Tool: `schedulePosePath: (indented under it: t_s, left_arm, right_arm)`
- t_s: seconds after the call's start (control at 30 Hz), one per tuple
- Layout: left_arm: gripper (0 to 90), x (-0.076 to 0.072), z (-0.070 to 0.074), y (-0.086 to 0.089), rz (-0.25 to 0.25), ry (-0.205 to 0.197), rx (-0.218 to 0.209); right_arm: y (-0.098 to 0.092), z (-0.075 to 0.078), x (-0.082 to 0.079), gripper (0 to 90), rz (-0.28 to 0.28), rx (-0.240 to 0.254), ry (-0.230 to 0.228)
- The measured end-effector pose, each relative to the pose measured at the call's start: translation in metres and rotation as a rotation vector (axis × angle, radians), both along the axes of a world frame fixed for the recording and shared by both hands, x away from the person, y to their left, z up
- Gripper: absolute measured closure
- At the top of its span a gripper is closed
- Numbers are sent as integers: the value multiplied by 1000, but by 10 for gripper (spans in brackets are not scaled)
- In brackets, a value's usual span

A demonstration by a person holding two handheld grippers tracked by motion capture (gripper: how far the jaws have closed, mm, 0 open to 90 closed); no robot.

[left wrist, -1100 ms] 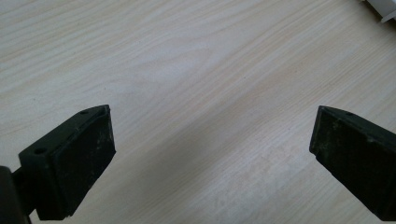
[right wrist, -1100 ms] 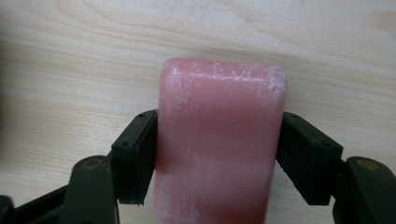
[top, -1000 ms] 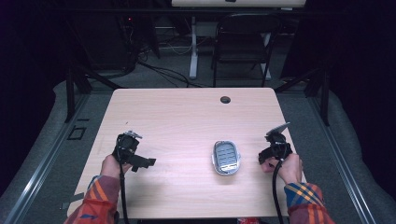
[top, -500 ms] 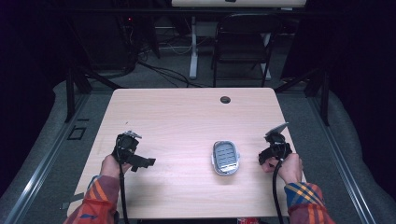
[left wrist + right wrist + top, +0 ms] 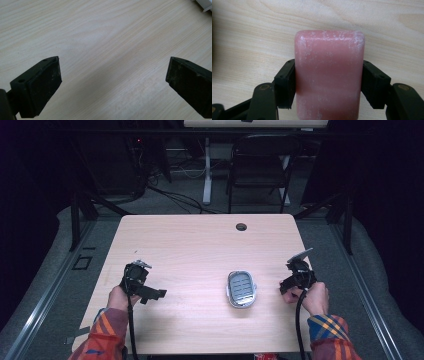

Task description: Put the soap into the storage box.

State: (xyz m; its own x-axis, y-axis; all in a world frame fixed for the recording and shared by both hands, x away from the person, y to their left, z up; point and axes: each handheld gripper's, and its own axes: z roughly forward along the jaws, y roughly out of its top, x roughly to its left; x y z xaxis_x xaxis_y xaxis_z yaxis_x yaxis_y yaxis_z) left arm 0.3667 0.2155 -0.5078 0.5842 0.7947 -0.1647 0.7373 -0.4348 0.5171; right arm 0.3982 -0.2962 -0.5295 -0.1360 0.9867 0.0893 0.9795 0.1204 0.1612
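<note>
Right gripper view has the step plain: the right gripper (image 5: 329, 82) has its jaws pinching a pink soap bar (image 5: 329, 75) by its two long sides, the bar jutting forward past the pads over the counter (image 5: 249, 30). The soap is a rounded block, matte and waxy, dusted with whitish bloom along its far edge and flanks. From the high view, the right gripper (image 5: 296, 279) sits near the counter's right edge, and just to its left, apart from it, lies a soap dish (image 5: 242, 289), a rounded-rectangular tray, grey-rimmed and glossy, with a ribbed or slotted floor. The left gripper (image 5: 142, 287) rests well off on the left side; in the left gripper view its jaws stand spread wide with nothing between them, pale wood grain below. The counter is light laminate with fine straight grain and a dark cable hole (image 5: 241, 226) near its far edge. The soap seems to be gripped and ready to travel, so the step in hand looks like carrying it to the dish. The next move calls for a short sideways carry over the dish, lining the bar's long axis with the tray, lowering it flat, then easing the pinch. The bar may be slick, so a firm, level hold matters.
</note>
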Motion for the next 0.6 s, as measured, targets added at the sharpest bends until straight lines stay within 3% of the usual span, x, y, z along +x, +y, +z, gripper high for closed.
schedulePosePath:
  t_s: [0.17,0.3,0.6]
  left_arm:
    - [0,0,0,0,0,-1,2]
    - [0,0,0,-1,-4,-1,2]
    - [0,-1,0,0,4,-2,3]
  right_arm:
    - [-2,5,0,366,20,-6,12]
    - [0,6,-2,366,9,24,-13]
    - [7,15,-3,366,66,13,8]
